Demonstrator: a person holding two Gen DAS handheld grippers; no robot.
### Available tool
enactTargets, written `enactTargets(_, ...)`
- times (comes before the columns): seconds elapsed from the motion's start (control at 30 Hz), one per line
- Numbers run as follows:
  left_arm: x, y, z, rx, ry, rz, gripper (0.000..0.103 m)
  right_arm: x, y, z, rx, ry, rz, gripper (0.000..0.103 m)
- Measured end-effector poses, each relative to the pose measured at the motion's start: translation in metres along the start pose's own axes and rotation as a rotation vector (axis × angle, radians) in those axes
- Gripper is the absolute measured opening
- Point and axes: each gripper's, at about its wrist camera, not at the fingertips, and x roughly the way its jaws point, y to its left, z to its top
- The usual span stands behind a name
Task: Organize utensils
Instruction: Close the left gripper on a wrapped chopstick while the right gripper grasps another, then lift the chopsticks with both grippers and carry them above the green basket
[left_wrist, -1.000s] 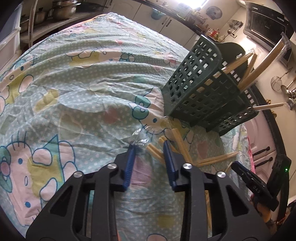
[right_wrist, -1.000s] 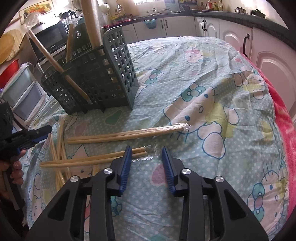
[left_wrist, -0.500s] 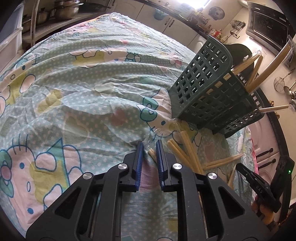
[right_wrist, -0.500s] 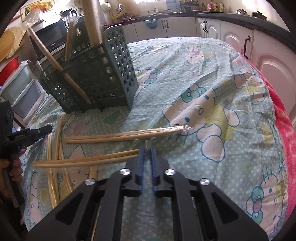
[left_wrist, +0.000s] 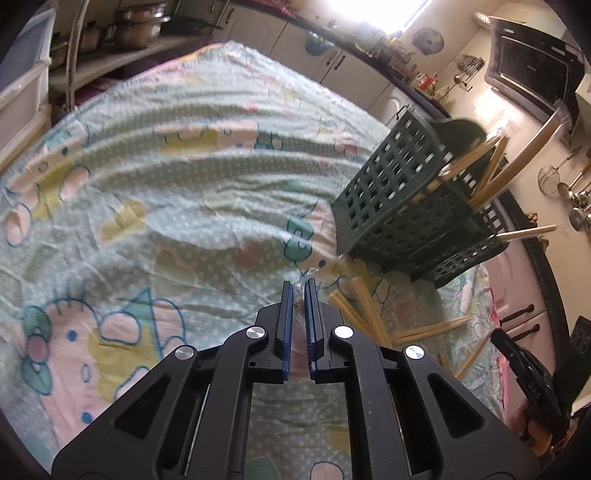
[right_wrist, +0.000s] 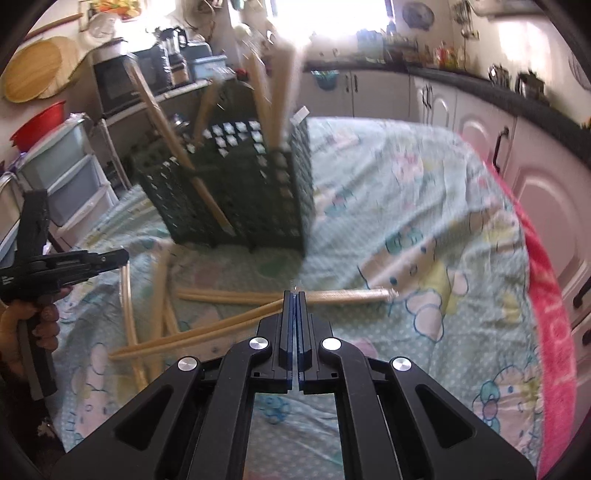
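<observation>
A dark green slotted utensil basket (left_wrist: 406, 206) stands on the cartoon-print cloth, with several wooden chopsticks leaning in it; it also shows in the right wrist view (right_wrist: 240, 192). My left gripper (left_wrist: 298, 286) is shut on the clear plastic end of a wrapped chopstick pair (left_wrist: 306, 275). More wrapped chopsticks (left_wrist: 365, 314) lie just right of it. My right gripper (right_wrist: 294, 295) is shut on a wrapped chopstick pair (right_wrist: 207, 332) and holds it lifted, slanting down to the left. Another wrapped pair (right_wrist: 332, 295) lies on the cloth beyond it.
Loose chopsticks (right_wrist: 147, 295) lie scattered left of the basket. The left gripper and hand show at the left edge of the right wrist view (right_wrist: 55, 266). Kitchen cabinets (right_wrist: 535, 184), a microwave (left_wrist: 532, 74) and storage drawers (right_wrist: 66, 184) ring the table. A red towel (right_wrist: 550, 314) edges the right side.
Both grippers have shut on wrapped chopstick pairs. The right gripper has risen and swung toward the basket, lifting its pair off the cloth. The left has closed tighter and lifted a little.
</observation>
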Motion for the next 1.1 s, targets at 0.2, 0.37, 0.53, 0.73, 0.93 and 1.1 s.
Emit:
enactTargets(0.2,-0.028,-0.003,0.007,0.002,-0.071,-0.024,0.003,-0.021,0.02,0.014,-0.051,-0.069,0.027,0.002)
enactTargets(0.37,-0.053,-0.013,0.011,0.031,-0.134,-0.041,0.003,-0.038,0.039,0.026,-0.101,-0.128,0.049,0.002)
enactTargets(0.53,-0.075,-0.026,0.013,0.063,-0.183,-0.066,0.002,-0.056,0.06,0.033,-0.16,-0.184,0.07,0.002)
enactTargets(0.73,-0.095,-0.04,0.014,0.098,-0.223,-0.104,0.002,-0.074,0.082,0.038,-0.221,-0.237,0.092,0.002)
enactTargets(0.93,-0.109,-0.059,0.015,0.153,-0.246,-0.157,0.002,-0.089,0.096,0.045,-0.256,-0.284,0.126,0.002)
enactTargets(1.1,-0.121,-0.075,0.02,0.182,-0.272,-0.189,0.002,-0.102,0.099,0.054,-0.267,-0.32,0.134,0.002)
